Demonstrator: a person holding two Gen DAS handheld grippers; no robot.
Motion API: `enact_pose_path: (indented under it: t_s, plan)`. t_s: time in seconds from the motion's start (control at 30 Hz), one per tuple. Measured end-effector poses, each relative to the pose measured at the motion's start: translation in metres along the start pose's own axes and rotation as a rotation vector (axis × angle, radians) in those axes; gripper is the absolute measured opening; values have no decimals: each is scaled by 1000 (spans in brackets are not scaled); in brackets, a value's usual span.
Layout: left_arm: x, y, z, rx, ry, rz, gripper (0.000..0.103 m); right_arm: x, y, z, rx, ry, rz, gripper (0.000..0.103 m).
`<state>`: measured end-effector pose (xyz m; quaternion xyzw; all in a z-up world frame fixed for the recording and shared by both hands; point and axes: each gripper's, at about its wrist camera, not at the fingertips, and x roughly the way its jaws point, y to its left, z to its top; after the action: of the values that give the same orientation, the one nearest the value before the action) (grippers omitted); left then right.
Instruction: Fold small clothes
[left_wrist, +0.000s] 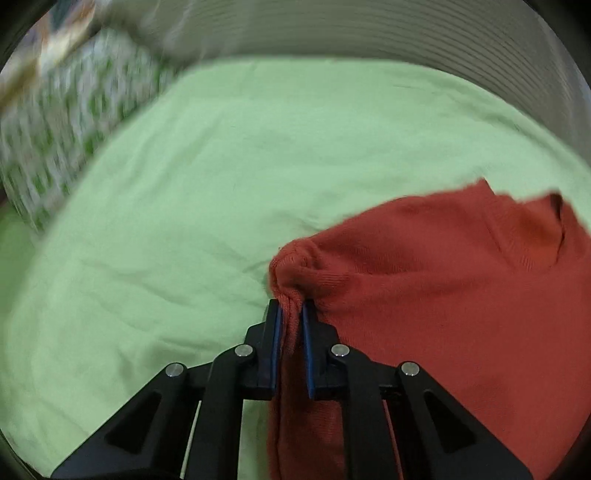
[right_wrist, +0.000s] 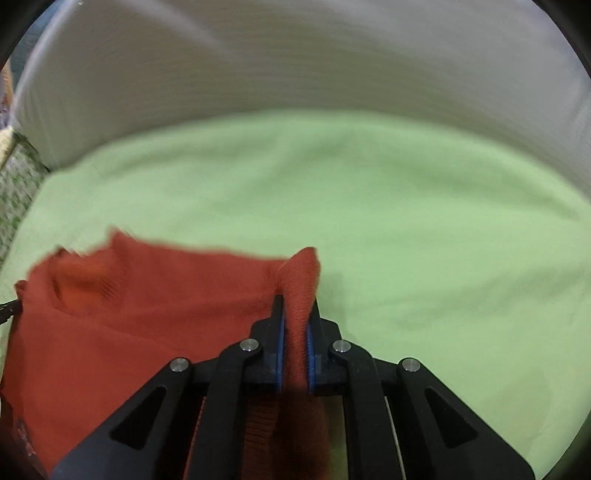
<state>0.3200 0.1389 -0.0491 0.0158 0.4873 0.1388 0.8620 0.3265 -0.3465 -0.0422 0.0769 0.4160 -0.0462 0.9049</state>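
A rust-red knit garment lies on a light green sheet. In the left wrist view my left gripper is shut on a bunched corner at the garment's left edge, and the cloth spreads away to the right. In the right wrist view the same garment fills the lower left, and my right gripper is shut on a pinched fold at its right edge. A ribbed neckline shows near the garment's far edge in both views. The cloth below each gripper is hidden by the black fingers.
The green sheet covers the surface around the garment. A grey ribbed headboard or wall runs along the far side. A white and green patterned pillow lies at the far left, blurred.
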Motion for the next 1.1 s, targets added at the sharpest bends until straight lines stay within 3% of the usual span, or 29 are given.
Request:
enact_pose_path:
  t_s: [0.03, 0.1, 0.13, 0.17, 0.2, 0.3, 0.37, 0.6, 0.77, 0.87, 1.1]
  plan:
    - [-5, -2, -2, 19, 1, 2, 12, -4, -1, -1, 6, -20, -3, 13]
    - [-16, 7, -5, 1, 6, -31, 19, -18, -5, 1, 32, -28, -32, 41]
    - [-23, 13, -8, -16, 13, -54, 25, -31, -7, -1, 40, -38, -62, 47]
    - [-32, 23, -14, -41, 38, -74, 43, -46, -10, -3, 47, -61, -63, 51]
    - [-35, 21, -14, -54, 43, -85, 51, -56, -15, -5, 60, -76, -43, 51]
    - [-73, 33, -48, -73, 22, -126, 56, -108, -23, -28, 108, -100, 31, 58]
    - [-95, 35, -74, -68, 32, -160, 66, -146, -23, -55, 116, -126, 73, 60]
    - [-158, 32, -174, 48, 77, -241, 70, -228, -6, -148, 78, -141, 127, 66]
    - [-195, 33, -238, 70, 107, -282, 76, -253, -1, -210, 98, -103, 145, 66]
    - [-203, 33, -267, 90, 144, -299, 77, -262, 2, -242, 109, -82, 136, 66]
    - [-192, 14, -324, 94, 318, -387, 77, -289, -15, -303, 197, -71, 144, 66]
